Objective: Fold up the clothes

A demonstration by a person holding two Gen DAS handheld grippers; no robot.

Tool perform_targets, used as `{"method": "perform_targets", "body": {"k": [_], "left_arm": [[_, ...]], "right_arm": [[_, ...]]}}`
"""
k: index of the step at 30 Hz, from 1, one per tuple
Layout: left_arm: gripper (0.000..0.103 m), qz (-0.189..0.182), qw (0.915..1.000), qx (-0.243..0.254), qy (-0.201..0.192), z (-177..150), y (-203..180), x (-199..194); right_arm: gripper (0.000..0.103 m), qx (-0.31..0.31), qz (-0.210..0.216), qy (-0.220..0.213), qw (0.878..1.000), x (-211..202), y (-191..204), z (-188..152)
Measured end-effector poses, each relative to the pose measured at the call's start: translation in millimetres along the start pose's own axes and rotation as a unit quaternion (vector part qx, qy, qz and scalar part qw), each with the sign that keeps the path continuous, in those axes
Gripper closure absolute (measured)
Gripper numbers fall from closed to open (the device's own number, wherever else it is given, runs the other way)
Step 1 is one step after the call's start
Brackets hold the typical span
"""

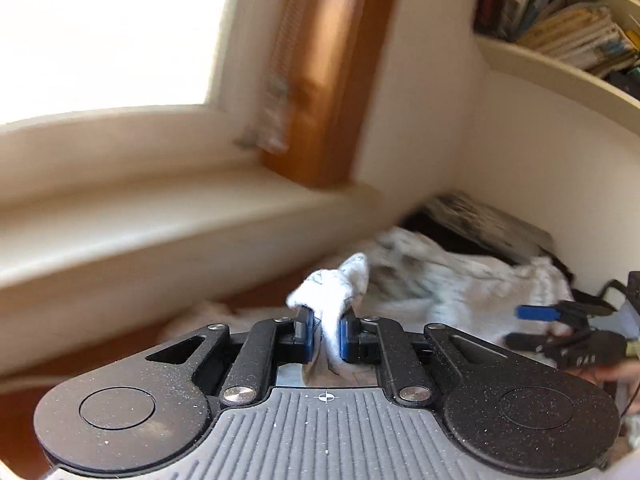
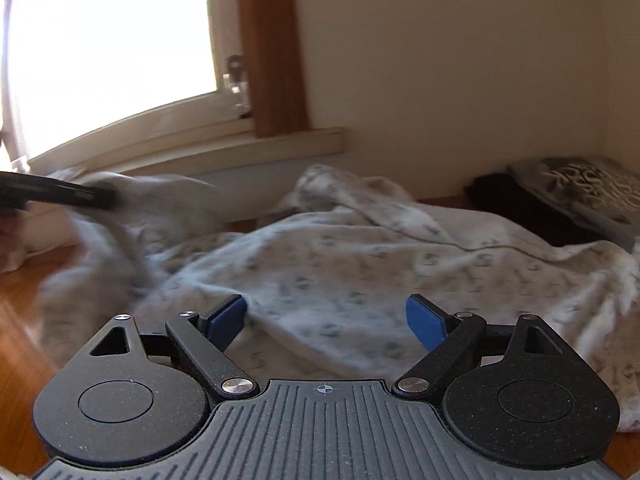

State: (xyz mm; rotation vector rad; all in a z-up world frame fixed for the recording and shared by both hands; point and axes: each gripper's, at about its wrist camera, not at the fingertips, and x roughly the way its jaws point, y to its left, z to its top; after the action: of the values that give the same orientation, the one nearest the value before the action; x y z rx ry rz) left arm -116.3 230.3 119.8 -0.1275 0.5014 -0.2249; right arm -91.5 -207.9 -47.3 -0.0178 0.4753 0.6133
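In the left wrist view, the left hand-held gripper is clenched on a bunched fold of a pale, grey-patterned garment, its blue pads pressing the cloth from both sides so that a tuft of fabric stands up above the fingertips. In the right wrist view, the right hand-held gripper is released, its blue pads spread wide just above the cloth and gripping nothing. The garment lies rumpled and spread across a wooden surface, its far edge humped up near the wall and one corner drawn up to the left, where the other gripper appears as a dark, blurred shape. Beyond the cloth, a cream window sill runs along the wall beneath a bright window, with an orange-brown curtain hanging at its right side. To the far right, a dark patterned cushion sits against the wall, and a curved shelf above holds a row of books.
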Motion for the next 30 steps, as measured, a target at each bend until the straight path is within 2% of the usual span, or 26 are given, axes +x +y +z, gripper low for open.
{"method": "perform_targets", "body": {"k": [4, 8, 13, 16, 18, 20, 24, 26, 30], "left_arm": [[0.092, 0.067, 0.9977, -0.004, -0.005, -1.4, 59.2, -70.7], [0.092, 0.118, 0.9928, -0.020, 0.010, -19.0, 108.3, -116.0], [0.092, 0.123, 0.9907, -0.047, 0.037, -41.2, 134.5, -135.0], [0.085, 0.118, 0.9903, -0.053, 0.052, -49.1, 135.3, -131.9], [0.069, 0.119, 0.9903, -0.051, 0.049, -47.4, 130.3, -128.2], [0.059, 0.127, 0.9900, -0.044, 0.042, -43.2, 123.9, -129.4], [0.043, 0.141, 0.9889, -0.034, 0.032, -34.5, 120.1, -129.1], [0.040, 0.145, 0.9885, -0.032, 0.028, -33.2, 119.8, -129.2], [0.037, 0.127, 0.9909, -0.036, 0.024, -35.5, 111.9, -119.9]], "right_arm": [[0.017, -0.010, -0.010, 0.001, 1.000, 8.3, 1.5, 1.8], [0.017, -0.014, -0.010, -0.001, 1.000, 13.8, 6.1, 3.7], [0.017, -0.025, -0.006, 0.010, 1.000, 20.6, 10.3, 5.0], [0.017, -0.035, -0.008, 0.028, 0.999, 27.6, 10.7, 4.1], [0.017, -0.041, -0.008, 0.040, 0.998, 31.1, 10.7, 2.4], [0.017, -0.043, -0.004, 0.052, 0.998, 32.7, 10.6, -0.4], [0.017, -0.040, 0.026, 0.090, 0.995, 37.6, 10.5, -10.8], [0.016, -0.048, 0.037, 0.099, 0.993, 36.9, 12.9, -16.7], [0.016, -0.066, 0.039, 0.106, 0.991, 32.0, 25.1, -21.6]]}}
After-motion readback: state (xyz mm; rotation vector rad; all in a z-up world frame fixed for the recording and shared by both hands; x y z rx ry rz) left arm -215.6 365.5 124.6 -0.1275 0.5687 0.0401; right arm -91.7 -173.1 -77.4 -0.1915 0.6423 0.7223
